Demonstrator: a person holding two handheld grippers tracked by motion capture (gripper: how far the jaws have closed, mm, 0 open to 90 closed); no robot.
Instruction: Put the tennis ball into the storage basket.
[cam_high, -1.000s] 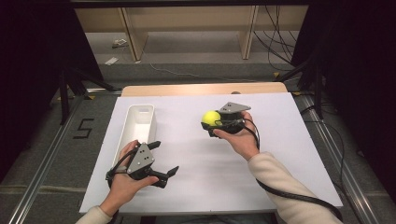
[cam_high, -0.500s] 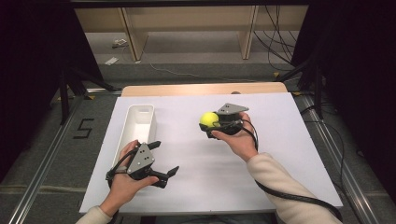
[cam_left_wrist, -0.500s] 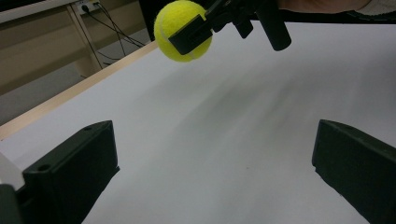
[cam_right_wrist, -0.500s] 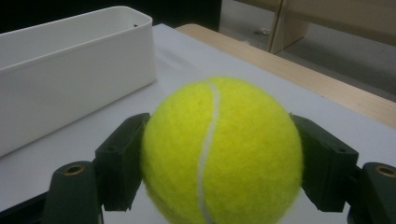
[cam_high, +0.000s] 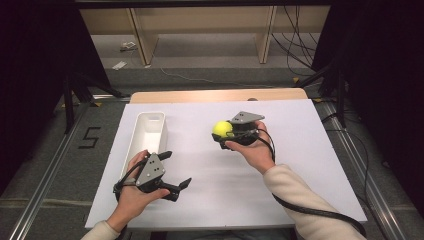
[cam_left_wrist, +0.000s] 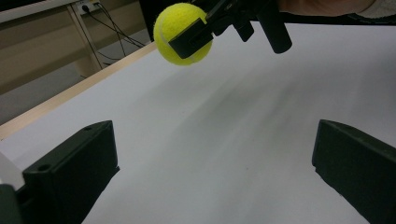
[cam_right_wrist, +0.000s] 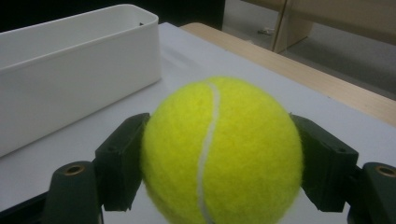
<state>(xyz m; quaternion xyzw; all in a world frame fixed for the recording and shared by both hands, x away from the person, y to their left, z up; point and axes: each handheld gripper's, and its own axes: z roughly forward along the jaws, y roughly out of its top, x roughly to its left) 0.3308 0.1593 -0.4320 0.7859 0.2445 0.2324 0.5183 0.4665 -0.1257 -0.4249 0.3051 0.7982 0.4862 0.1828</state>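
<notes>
Tennis ball, one fuzzy yellow-green sphere (cam_high: 222, 128), sits clamped in the right gripper (cam_high: 226, 136), held above the middle of the white table sheet (cam_high: 300, 165) in the high view, well right of the single long white plastic bin (cam_high: 147, 132) that lies along the sheet's left side. The left gripper (cam_high: 176, 170) rests low near the front edge, its jaws spread with nothing between them. By my judgement the step in hand is carrying the ball across to the bin, so the grip should stay firm and the ball should clear the bin's near wall before being lowered inside and released. In the left gripper view, the ball (cam_left_wrist: 183, 33) hangs off the sheet, pinched by the other gripper's black pads, while this gripper's own two jaws stand wide apart over bare sheet. In the right gripper view, both pads press the ball (cam_right_wrist: 222, 151) at its widest part, a centred hold, with the bin (cam_right_wrist: 70, 70) ahead and to the left. Count: one ball, one bin, two grippers.
</notes>
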